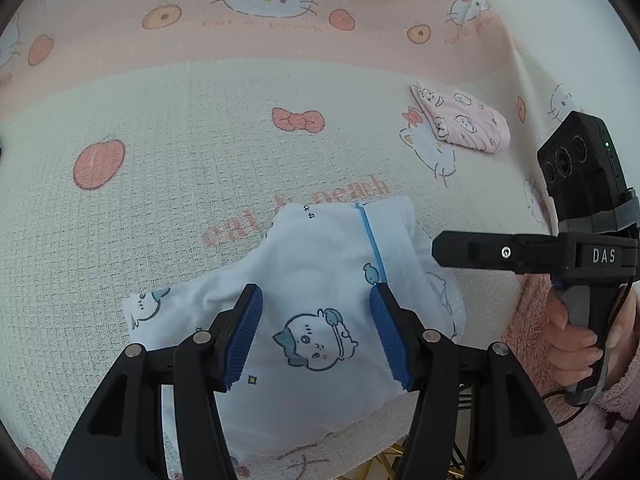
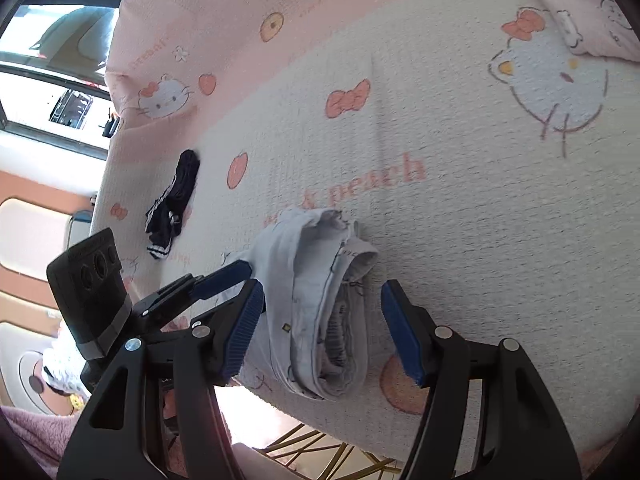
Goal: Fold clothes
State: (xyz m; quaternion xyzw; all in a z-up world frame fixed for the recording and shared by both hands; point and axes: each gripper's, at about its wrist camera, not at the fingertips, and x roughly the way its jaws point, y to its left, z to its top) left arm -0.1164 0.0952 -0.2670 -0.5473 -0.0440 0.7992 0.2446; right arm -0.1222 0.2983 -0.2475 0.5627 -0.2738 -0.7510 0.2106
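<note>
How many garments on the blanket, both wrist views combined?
3. The light blue garment lies under both grippers at the near edge, the folded pink garment sits farther back, and the dark striped garment is off toward the left gripper's side. Others may lie outside view.

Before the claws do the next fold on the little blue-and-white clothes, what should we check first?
1. Left claw open: ok, nothing pinched.
2. Right claw open: ok, the pads stand apart either side of the cloth.
3. Blue-and-white garment lying on the blanket: ok, though it sits close to the near edge.
4. Garment folded neatly: not ok, from the right side its layers look bunched.
5. Pink folded garment out of the way: ok.
6. Dark striped socks out of the way: ok.
</note>
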